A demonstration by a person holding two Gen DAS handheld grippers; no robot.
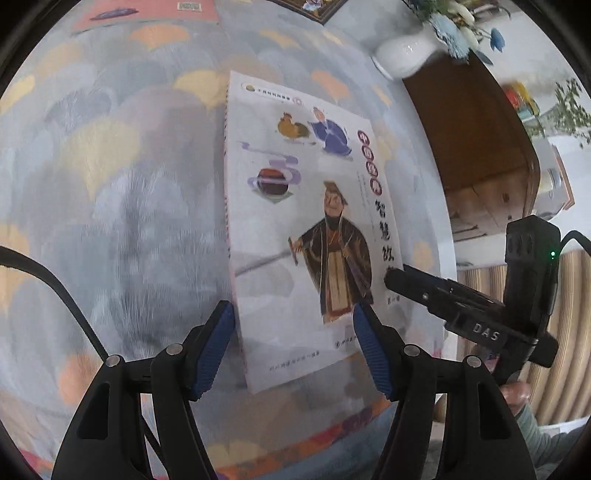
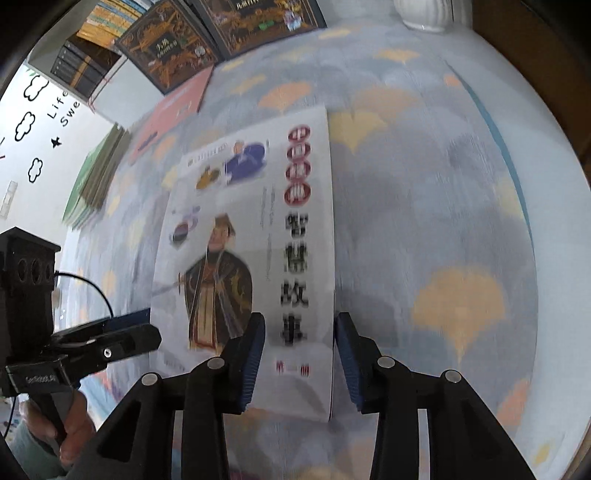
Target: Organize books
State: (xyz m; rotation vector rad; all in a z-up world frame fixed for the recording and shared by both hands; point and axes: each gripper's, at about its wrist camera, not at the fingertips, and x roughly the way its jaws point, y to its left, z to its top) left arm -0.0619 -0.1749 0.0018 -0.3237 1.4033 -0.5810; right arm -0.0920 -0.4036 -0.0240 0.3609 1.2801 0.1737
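Patterned counter cloth point(image 1: 110, 166) carries one illustrated book point(image 1: 306, 229), lying flat. Left gripper point(image 1: 293, 347) and right gripper point(image 2: 299, 358) both stand apart, straddling its near edge; pickup appears in hand. Next: close on that edge, then carry toward the books point(image 2: 177, 48) at upper left.

1. This looks like a home, probably a living or reading room.
2. The bench point(image 2: 424, 206) wears a soft tablecloth printed with yellow and orange ginkgo leaves on grey-blue.
3. A white ceramic vase point(image 1: 402, 55) with blue and white flowers stands on it as decoration.
4. Illustrated children's storybooks point(image 2: 255, 22) lie about, and boxed book sets point(image 2: 79, 68) sit by the wall.
5. The white wall carries playful cloud and star decals point(image 2: 35, 110) with lettering.
6. A dark wooden cabinet point(image 1: 476, 136) and a leafy houseplant point(image 1: 569, 110) stand beyond the bench.
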